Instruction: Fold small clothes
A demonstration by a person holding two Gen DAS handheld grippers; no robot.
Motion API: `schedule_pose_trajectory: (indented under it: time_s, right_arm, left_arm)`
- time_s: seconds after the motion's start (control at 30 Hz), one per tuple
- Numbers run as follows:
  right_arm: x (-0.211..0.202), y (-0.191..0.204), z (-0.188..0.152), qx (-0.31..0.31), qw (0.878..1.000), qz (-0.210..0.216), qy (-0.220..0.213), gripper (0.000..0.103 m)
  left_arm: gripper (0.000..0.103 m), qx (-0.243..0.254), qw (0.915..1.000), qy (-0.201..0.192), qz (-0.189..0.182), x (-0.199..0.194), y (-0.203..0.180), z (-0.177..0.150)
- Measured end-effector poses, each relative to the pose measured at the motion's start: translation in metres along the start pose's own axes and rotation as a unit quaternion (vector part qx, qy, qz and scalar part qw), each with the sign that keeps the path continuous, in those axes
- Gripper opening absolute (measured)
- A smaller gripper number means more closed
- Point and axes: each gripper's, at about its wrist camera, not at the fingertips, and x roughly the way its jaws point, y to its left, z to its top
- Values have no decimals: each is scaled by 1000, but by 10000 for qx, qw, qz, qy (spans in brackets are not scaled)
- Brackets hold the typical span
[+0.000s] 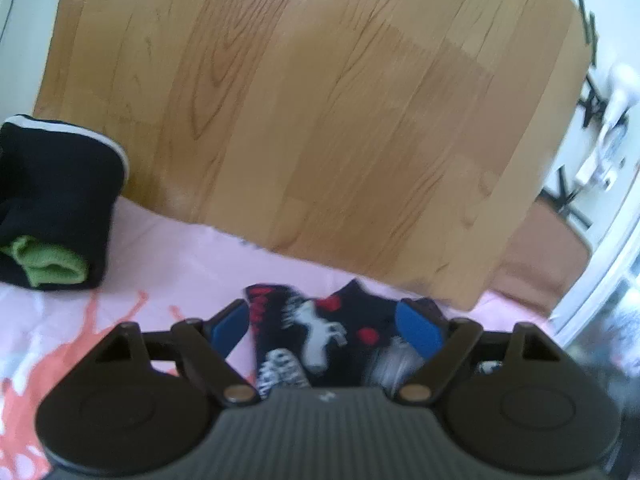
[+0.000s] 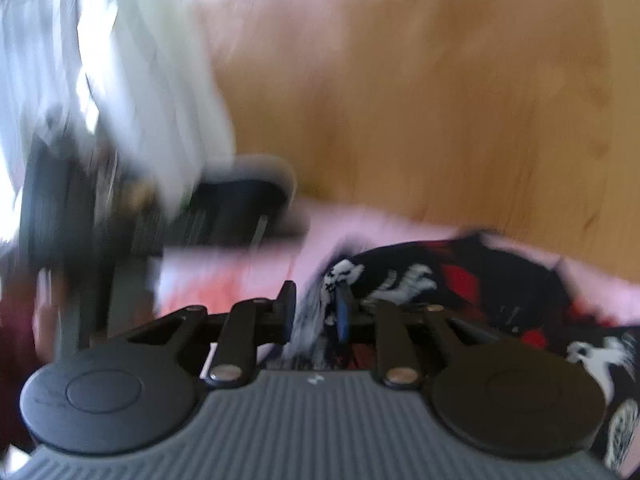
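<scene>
Patterned garment (image 1: 320, 332) lies near pink sheet's (image 1: 168, 248) edge.

Left gripper (image 1: 324, 326) is pointing slightly downward, jaws standing wide apart, blue pads (image 1: 418, 326) pressing nothing. Right gripper (image 2: 316, 310) is also tilting down, jaws nearly together, pinching patterned fabric; its view is heavily motion-blurred.

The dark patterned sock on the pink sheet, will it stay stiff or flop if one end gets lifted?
Probably floppy: the sock already lies rumpled on the sheet. Likely light too, being thin knit. The right gripper seems to pinch a bunched fold of it, so it should drape, not slide.
</scene>
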Motion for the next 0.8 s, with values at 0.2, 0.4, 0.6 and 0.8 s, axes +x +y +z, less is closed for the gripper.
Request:
schedule_pose_trajectory:
  time_s: [0.2,0.4,0.6,0.8]
  right_arm:
    - [-71,-58,-43,739,9933,-816,-360,27]
    - [-109,-133,-46,1699,9621,-2032,-650,38]
    - [-60,-160,-57,1766,9568,-2310,53,3]
    - [-78,-166,-47,2002,9338,-2819,-925,3]
  left_arm:
    - [82,294,9993,233,-94,24,-10,-4]
    - [82,1169,9915,569,-3,46,-54,-18]
    - [13,1811,9787,802,543,75,-87,-32]
    - [13,959,9920,-585,574,44,-55,-7]
